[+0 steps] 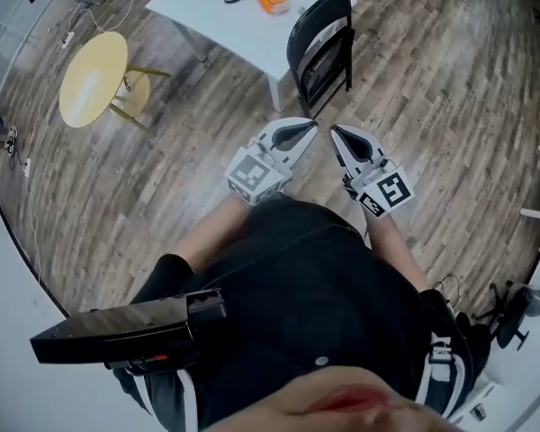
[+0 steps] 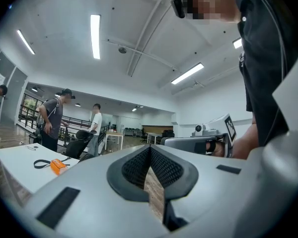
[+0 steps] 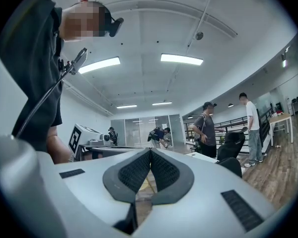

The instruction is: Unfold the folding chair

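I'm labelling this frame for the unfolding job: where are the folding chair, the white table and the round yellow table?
folding chair (image 1: 313,27): head view, on its black backrest.
white table (image 1: 211,16): head view, on bare tabletop.
round yellow table (image 1: 92,77): head view, on its top.

**Inspector A:** Classification of premises?

**Inspector B:** Open-plan office or lab hall. Noted: a wood-plank floor (image 1: 450,97), long ceiling strip lights (image 2: 95,36) and exposed ceiling conduit (image 2: 139,53).

**Inspector A:** Furnishing?

**Inspector B:** Sparse. There is a white table (image 1: 216,16) with a black folding chair (image 1: 322,48) beside it, and a round yellow table (image 1: 92,77) apart. Further desks (image 2: 113,134) stand at the far end, with a black office chair (image 3: 233,139), glass partitions (image 3: 134,128) and a railing (image 2: 78,119) along one side.

**Inspector A:** Occupancy?

**Inspector B:** Several people (image 2: 52,118) are standing about in everyday clothes.
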A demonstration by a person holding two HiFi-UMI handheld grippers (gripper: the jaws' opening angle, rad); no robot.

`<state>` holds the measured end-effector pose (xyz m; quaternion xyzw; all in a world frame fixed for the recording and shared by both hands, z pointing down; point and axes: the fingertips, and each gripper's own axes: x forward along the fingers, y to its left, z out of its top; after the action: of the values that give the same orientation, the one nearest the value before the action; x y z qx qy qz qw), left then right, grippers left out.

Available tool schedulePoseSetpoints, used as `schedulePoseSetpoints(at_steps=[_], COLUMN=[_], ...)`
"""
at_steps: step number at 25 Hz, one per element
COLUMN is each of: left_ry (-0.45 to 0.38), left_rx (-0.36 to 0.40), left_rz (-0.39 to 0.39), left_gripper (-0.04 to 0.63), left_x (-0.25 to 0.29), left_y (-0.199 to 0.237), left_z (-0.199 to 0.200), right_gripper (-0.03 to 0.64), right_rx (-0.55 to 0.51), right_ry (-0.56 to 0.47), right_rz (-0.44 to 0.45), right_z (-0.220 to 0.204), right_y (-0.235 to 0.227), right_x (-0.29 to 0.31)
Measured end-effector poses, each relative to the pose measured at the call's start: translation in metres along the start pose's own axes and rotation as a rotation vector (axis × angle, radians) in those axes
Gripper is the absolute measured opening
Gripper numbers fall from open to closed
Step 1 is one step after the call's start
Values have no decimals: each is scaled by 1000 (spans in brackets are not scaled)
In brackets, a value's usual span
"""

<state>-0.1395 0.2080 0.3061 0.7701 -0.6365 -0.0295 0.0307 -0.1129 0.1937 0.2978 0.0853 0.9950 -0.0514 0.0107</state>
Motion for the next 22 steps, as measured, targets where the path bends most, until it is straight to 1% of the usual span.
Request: schedulePoseSetpoints(at_steps=[4, 9, 16, 22], left_ry=[-2, 1, -6, 11], left_rx=[-15, -21, -51, -57], left_rz=[-20, -51, -44, -25], left_gripper=[5, 5, 5, 5], left_x=[-3, -4, 12, 36], left_y=[48, 89, 120, 140], left_z=[3, 5, 3, -1], right_gripper=[8, 8, 8, 8], right_rx=[7, 17, 15, 34], right_ry=[12, 20, 29, 25], right_rz=[-25, -66, -122, -113], right_z=[-5, -6, -9, -17], right_y=[-12, -24, -51, -86], right_x=[45, 84, 100, 108])
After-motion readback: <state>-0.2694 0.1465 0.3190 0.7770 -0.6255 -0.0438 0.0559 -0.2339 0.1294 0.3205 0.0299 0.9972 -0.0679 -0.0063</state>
